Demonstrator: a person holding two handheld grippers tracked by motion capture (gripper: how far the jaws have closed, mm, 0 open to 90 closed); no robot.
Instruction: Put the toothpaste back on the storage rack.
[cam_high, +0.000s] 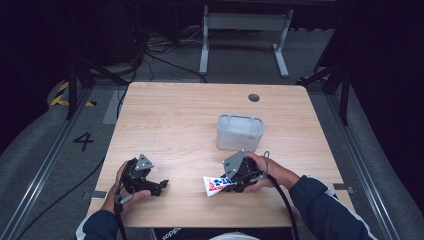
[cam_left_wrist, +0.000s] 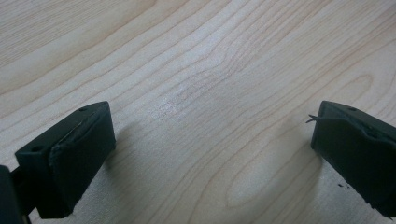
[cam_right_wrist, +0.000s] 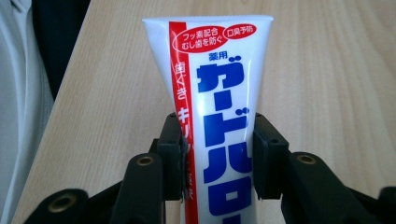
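Observation:
A white toothpaste tube (cam_high: 216, 184) with red and blue lettering sticks out leftward from my right gripper (cam_high: 231, 183), low over the table's near middle. In the right gripper view the jaws are shut on the tube (cam_right_wrist: 217, 107), pinching it at about mid-length, with its flat crimped end pointing away. My left gripper (cam_high: 159, 187) rests near the front left of the table (cam_high: 190, 115). Its two black pads (cam_left_wrist: 70, 163) stand far apart over bare wood, with nothing between them.
A small grey rectangular bin (cam_high: 240, 132) stands open-topped just beyond my right hand. A round cable hole (cam_high: 254, 97) sits near the table's far edge. A white desk frame (cam_high: 245, 30) and cables lie on the floor behind.

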